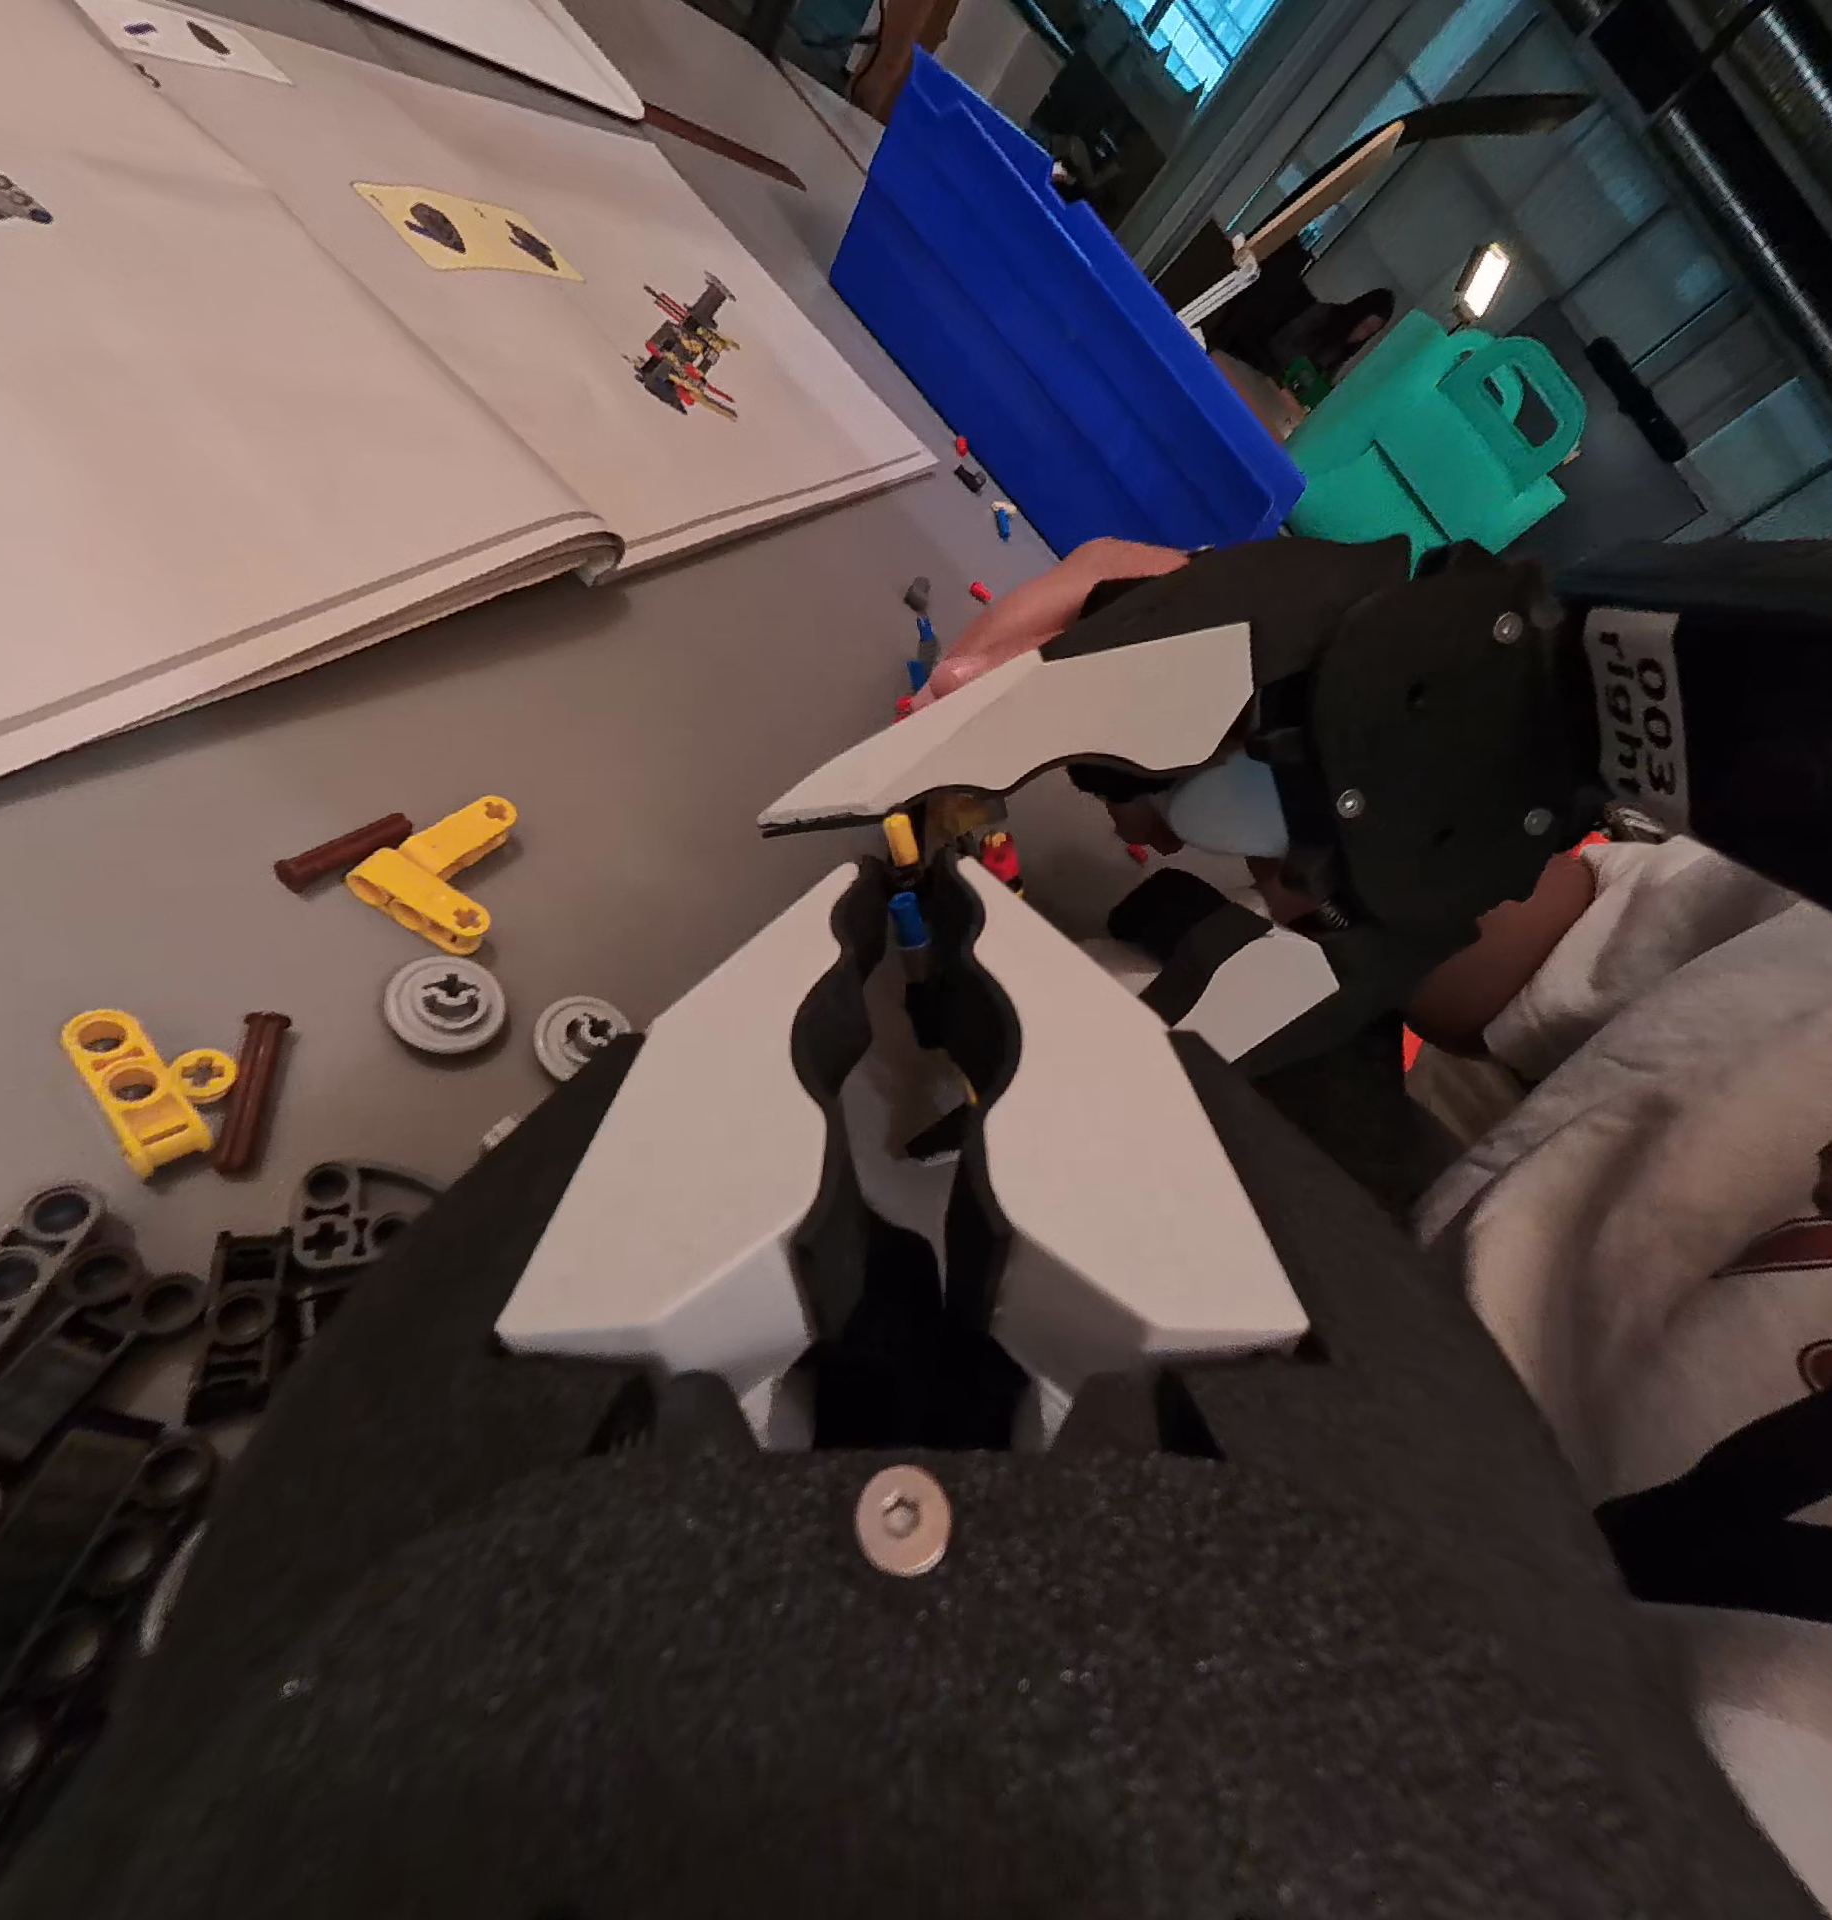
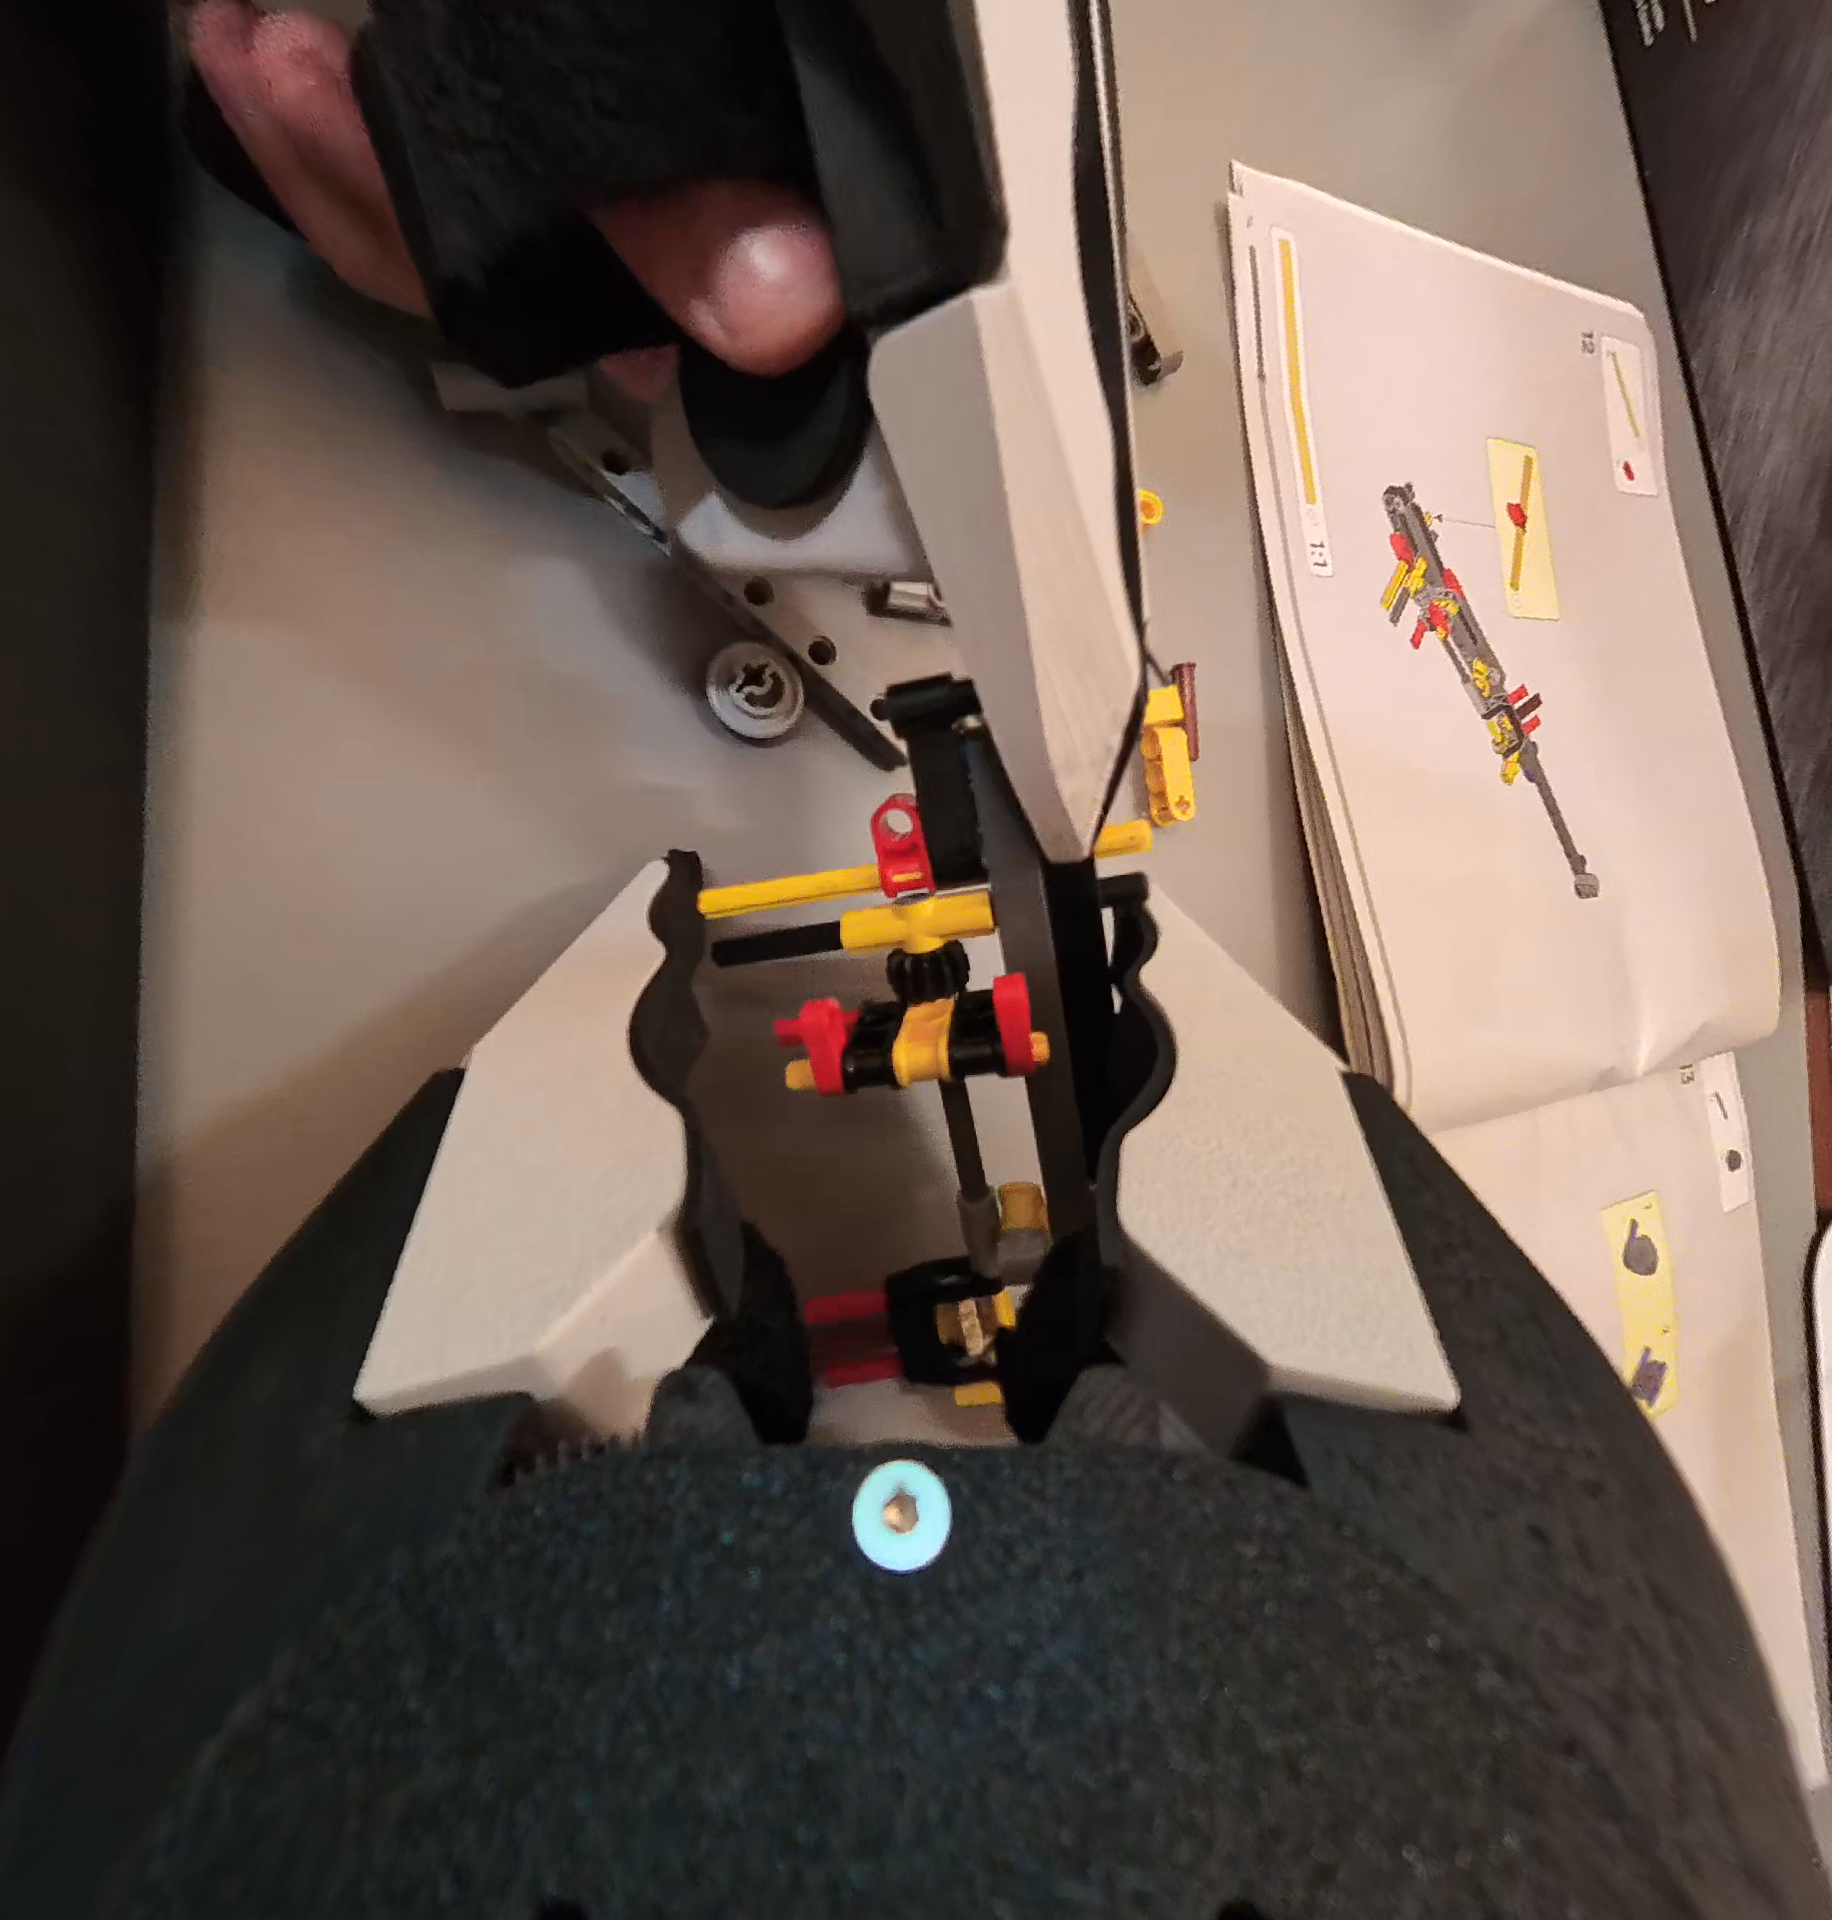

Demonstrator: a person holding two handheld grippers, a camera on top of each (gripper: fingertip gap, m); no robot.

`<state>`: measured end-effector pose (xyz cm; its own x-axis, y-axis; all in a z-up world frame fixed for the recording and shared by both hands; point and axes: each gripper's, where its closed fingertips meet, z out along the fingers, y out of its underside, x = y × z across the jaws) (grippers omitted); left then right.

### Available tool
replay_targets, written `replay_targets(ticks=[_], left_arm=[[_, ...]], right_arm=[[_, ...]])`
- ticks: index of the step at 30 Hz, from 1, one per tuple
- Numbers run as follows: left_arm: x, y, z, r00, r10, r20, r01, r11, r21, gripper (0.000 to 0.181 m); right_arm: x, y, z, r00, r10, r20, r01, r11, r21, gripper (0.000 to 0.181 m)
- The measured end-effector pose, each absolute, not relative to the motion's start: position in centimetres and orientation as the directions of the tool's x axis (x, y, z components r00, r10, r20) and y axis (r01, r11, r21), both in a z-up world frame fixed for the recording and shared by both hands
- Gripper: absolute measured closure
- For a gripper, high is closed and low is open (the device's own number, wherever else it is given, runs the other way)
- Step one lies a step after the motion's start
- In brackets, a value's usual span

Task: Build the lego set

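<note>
Left gripper (image 1: pixel 907 883) is nearly closed, clamping the lego assembly (image 2: pixel 933 1029) at twelve o'clock, apparently steadying it; right gripper (image 2: pixel 917 894) gapes wide around it, gripping nothing.

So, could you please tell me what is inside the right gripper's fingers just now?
Between the right gripper fingers sits the partly built lego assembly: yellow axles, red connectors, a black gear and beams. Its lower end, near the gripper body, is hidden in shadow.

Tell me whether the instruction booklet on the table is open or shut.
Open. The instruction booklet lies flat on the grey table with two facing pages spread either side of its centre fold, printed build diagrams facing up.
</note>
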<state>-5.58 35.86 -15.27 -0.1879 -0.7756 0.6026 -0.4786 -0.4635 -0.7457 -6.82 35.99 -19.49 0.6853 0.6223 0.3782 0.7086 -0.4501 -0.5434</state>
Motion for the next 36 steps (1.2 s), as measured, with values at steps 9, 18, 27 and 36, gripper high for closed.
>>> replay_targets(ticks=[9, 18, 27, 36], left_arm=[[-5.53, 35.91, -14.96, -0.190, -0.754, 0.629, -0.467, -0.494, -0.733, 0.175], [-5.59, 35.86, -15.01, -0.190, -0.708, 0.680, -0.479, -0.538, -0.694, 0.175], [-5.53, 35.80, -14.96, -0.189, -0.728, 0.659, -0.472, -0.521, -0.711, 0.176], [-5.51, 35.87, -15.05, -0.181, -0.747, 0.640, -0.468, -0.506, -0.724, 0.175]], right_arm=[[-6.76, 36.08, -19.29, 0.685, 0.617, 0.387, 0.711, -0.448, -0.543, 0.104], [-6.76, 36.02, -19.63, 0.666, 0.622, 0.412, 0.732, -0.437, -0.523, 0.101], [-6.66, 36.02, -19.61, 0.667, 0.623, 0.408, 0.731, -0.445, -0.517, 0.104], [-6.59, 36.12, -19.70, 0.666, 0.618, 0.418, 0.734, -0.445, -0.513, 0.105]])
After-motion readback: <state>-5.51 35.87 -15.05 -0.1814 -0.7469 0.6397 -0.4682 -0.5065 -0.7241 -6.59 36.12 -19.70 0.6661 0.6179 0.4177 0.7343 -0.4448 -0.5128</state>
